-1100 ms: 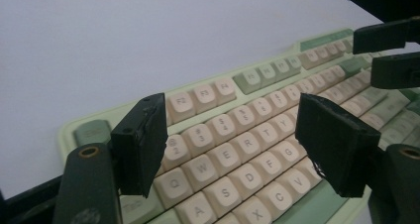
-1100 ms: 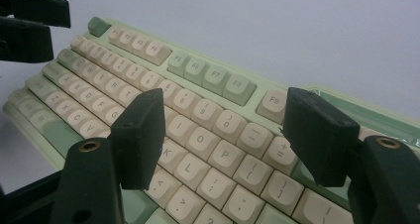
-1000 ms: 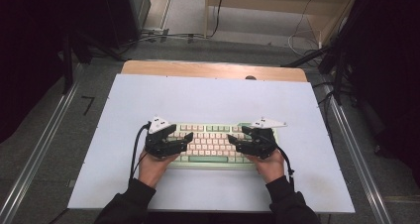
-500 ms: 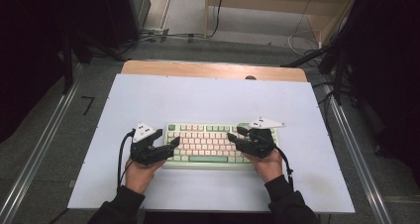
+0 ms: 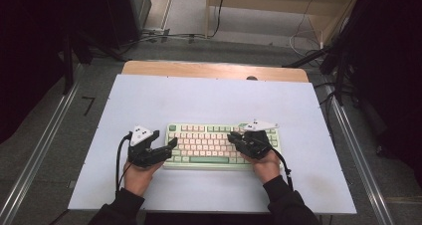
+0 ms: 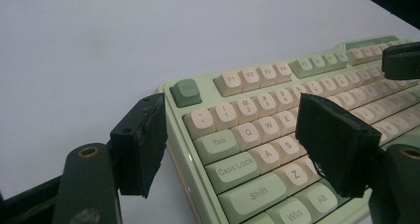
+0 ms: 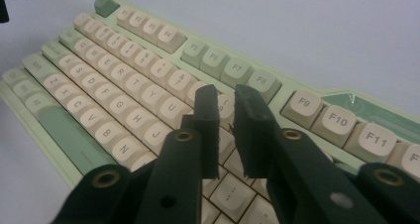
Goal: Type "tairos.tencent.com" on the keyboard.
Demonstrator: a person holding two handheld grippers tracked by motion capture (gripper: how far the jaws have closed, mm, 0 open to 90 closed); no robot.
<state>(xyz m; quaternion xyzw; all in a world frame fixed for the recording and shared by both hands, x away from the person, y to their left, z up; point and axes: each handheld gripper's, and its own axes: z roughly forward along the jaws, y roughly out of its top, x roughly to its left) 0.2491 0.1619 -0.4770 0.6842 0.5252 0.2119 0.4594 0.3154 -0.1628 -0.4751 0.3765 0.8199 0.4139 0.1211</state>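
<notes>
The right hand-held gripper (image 5: 238, 137) has just been closing, its jaws now nearly together with nothing between them, poised over the middle keys. That looks like a narrowed tip readied for pressing a key. The left hand-held gripper (image 5: 166, 146) has slid out to the left end since a second ago; its jaws stand apart, straddling the corner by Tab and Caps Lock without clamping. One keyboard (image 5: 209, 140), green and cream, lies flat on the white desk (image 5: 209, 100), near its front edge. Two grippers, one keyboard.
</notes>
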